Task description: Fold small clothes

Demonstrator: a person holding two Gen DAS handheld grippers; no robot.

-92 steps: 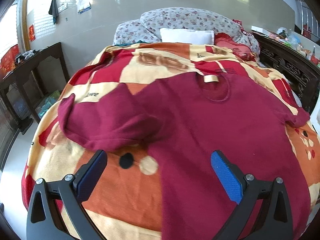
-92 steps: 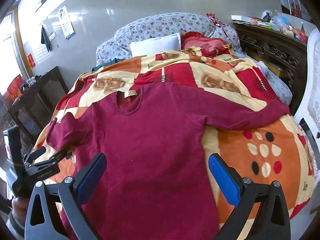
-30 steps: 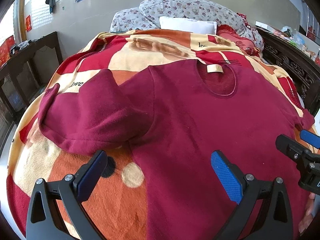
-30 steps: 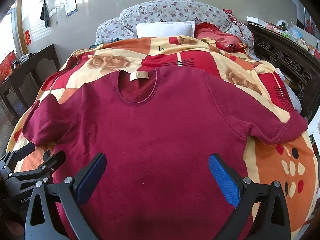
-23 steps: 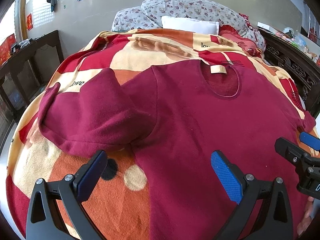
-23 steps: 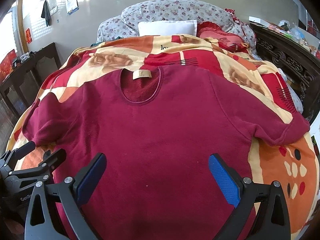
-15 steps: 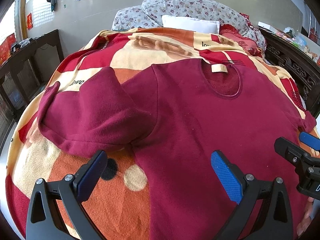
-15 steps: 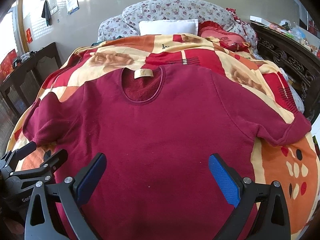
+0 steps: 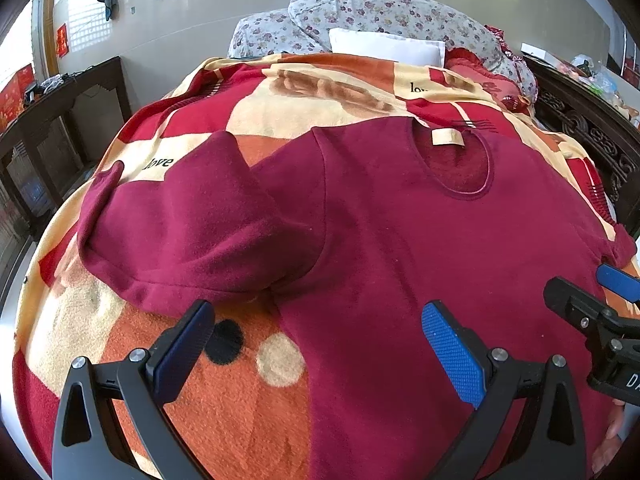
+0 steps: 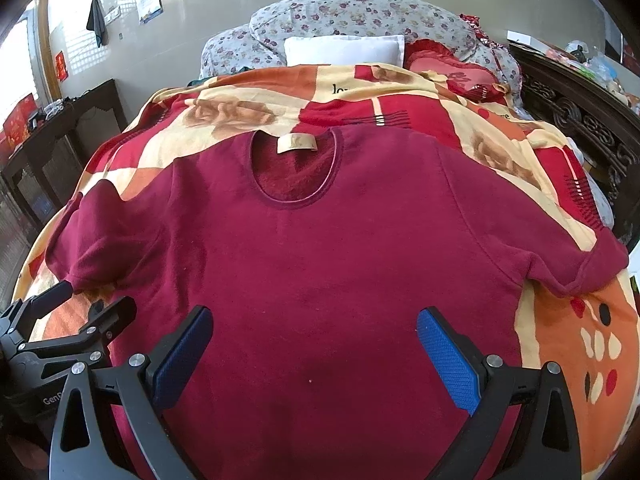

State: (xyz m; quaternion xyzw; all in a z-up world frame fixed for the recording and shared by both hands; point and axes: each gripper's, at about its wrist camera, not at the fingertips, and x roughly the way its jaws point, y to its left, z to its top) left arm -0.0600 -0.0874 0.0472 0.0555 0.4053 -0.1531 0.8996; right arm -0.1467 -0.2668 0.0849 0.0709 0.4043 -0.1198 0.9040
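Observation:
A dark red short-sleeved top (image 9: 400, 240) (image 10: 320, 260) lies flat on the bed, neck hole and beige label (image 10: 297, 143) at the far end. Its left sleeve (image 9: 180, 232) is rumpled; its right sleeve (image 10: 560, 248) lies flat. My left gripper (image 9: 316, 344) is open and empty, above the top's left side below the sleeve. My right gripper (image 10: 312, 344) is open and empty, above the middle of the top's lower body. The right gripper's fingers (image 9: 616, 280) also show at the right edge of the left wrist view.
A red, orange and cream patterned blanket (image 9: 240, 380) (image 10: 580, 340) covers the bed. Floral pillows (image 10: 352, 16) and a white pillow (image 10: 344, 50) lie at the head. Dark wooden furniture stands on the left (image 9: 60, 120) and right (image 10: 580, 112).
Both grippers have crept slightly forward over the top in the last second. Compared with three seconds ago, both views sit closer to the garment. Both stay open.

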